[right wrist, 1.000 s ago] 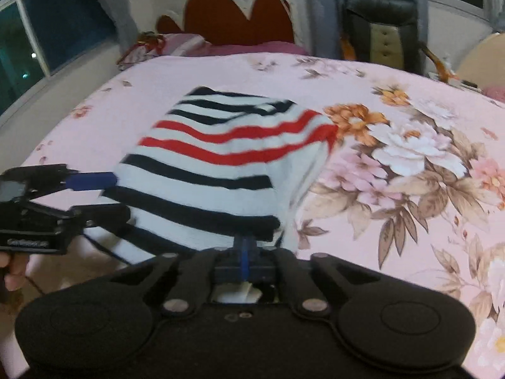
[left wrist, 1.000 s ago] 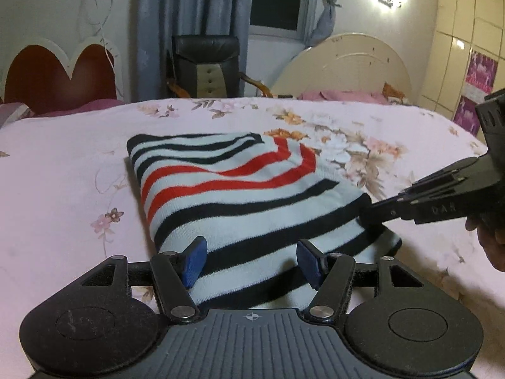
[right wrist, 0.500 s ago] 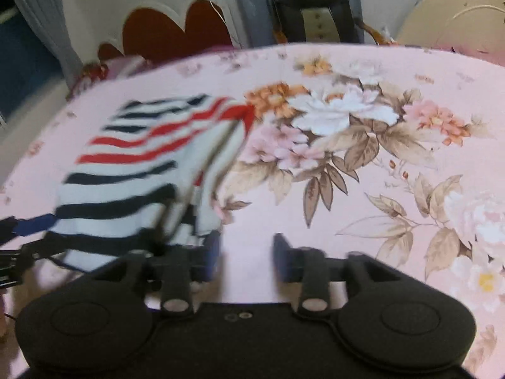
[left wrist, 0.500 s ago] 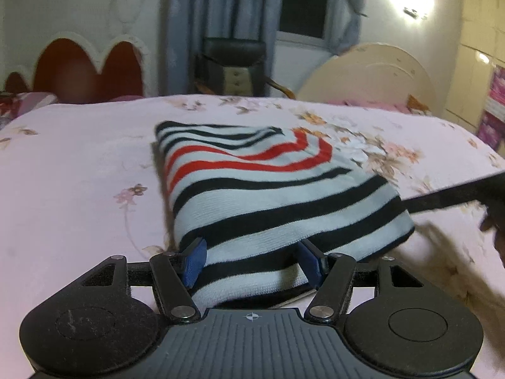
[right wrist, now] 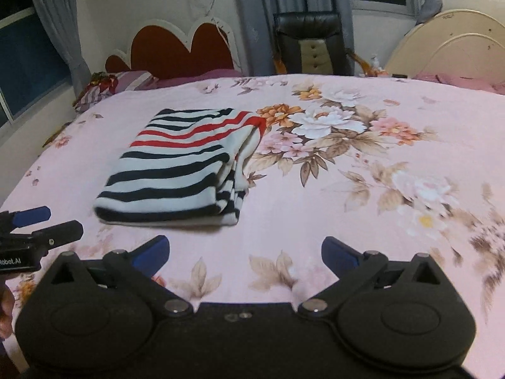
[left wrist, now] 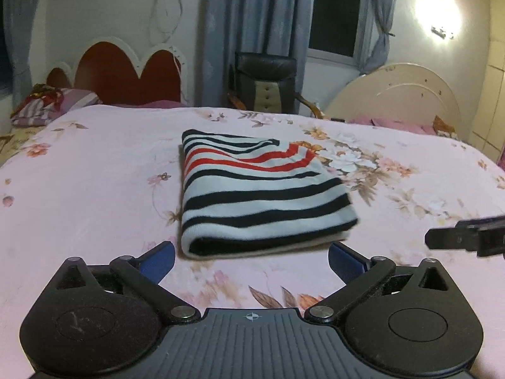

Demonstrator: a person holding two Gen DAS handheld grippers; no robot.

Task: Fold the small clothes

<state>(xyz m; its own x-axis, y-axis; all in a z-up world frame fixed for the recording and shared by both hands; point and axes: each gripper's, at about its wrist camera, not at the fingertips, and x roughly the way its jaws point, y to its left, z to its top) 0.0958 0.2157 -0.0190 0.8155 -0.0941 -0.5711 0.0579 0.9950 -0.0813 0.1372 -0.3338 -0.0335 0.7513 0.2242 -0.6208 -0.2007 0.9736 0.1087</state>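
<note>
A folded striped garment (left wrist: 252, 195), white with black and red bands, lies flat on the pink floral bedspread (left wrist: 94, 189). My left gripper (left wrist: 251, 260) sits just in front of its near folded edge, jaws opening wide, nothing between them. In the right wrist view the same garment (right wrist: 180, 170) lies ahead and to the left. My right gripper (right wrist: 244, 254) hovers over bare bedspread, jaws also opening wide and holding nothing. Each gripper shows at the edge of the other's view: the right gripper (left wrist: 467, 240) and the left gripper (right wrist: 41, 227).
A red heart-shaped headboard (left wrist: 126, 75) and striped pillows (left wrist: 47, 107) stand at the far left. A black chair (left wrist: 268, 82) stands behind the bed by the grey curtains. A cream headboard (left wrist: 394, 98) stands at the back right. Part of a hand (right wrist: 6, 312) shows at the lower left.
Both grippers let go of the garment's near edge, spread wide and pulled back from it. The garment now lies flat and folded on the bed.
</note>
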